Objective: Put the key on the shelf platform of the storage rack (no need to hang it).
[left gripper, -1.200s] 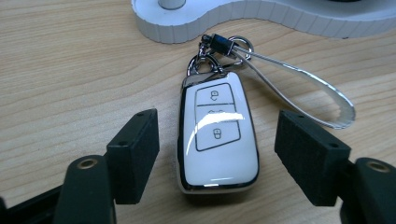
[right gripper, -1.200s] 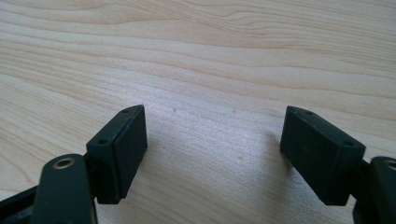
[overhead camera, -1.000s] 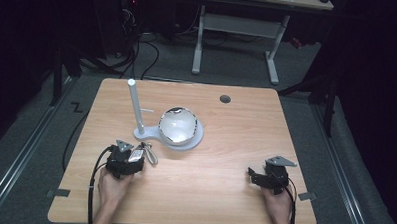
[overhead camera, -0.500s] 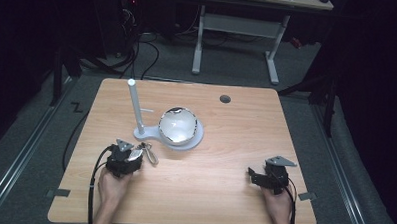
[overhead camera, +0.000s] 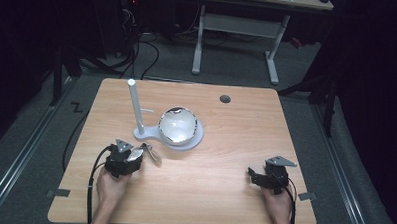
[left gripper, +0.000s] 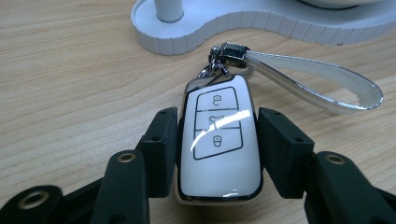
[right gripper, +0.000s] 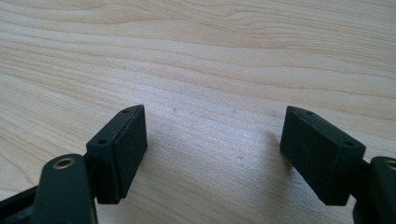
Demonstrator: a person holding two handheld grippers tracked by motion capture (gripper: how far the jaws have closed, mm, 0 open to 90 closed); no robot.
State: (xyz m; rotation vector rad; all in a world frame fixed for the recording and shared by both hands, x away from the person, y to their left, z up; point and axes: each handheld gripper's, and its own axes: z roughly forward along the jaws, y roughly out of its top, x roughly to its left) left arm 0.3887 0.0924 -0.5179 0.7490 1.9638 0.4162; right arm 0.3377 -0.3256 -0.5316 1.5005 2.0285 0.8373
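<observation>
A white car key fob [left gripper: 219, 140] with three button outlines lies flat on the wooden table [overhead camera: 225, 143], its glossy strap [left gripper: 317, 84] looping off to the right. My left gripper [left gripper: 218, 135] is shut on the fob, a black pad pressed against each long side; its jaws have just been closing with the fob between them. In the high view the left gripper [overhead camera: 137, 159] sits at the front left, the strap [overhead camera: 154, 155] poking out beyond it. My right gripper [right gripper: 212, 140] rests open over bare wood, at the front right [overhead camera: 252, 175].
A white stand base [overhead camera: 150, 136] with an upright post [overhead camera: 135, 107] and a shiny bowl [overhead camera: 177, 125] sits just beyond the fob; its ribbed edge [left gripper: 243, 23] is close ahead. A dark round hole [overhead camera: 225, 99] marks the far side of the table.
</observation>
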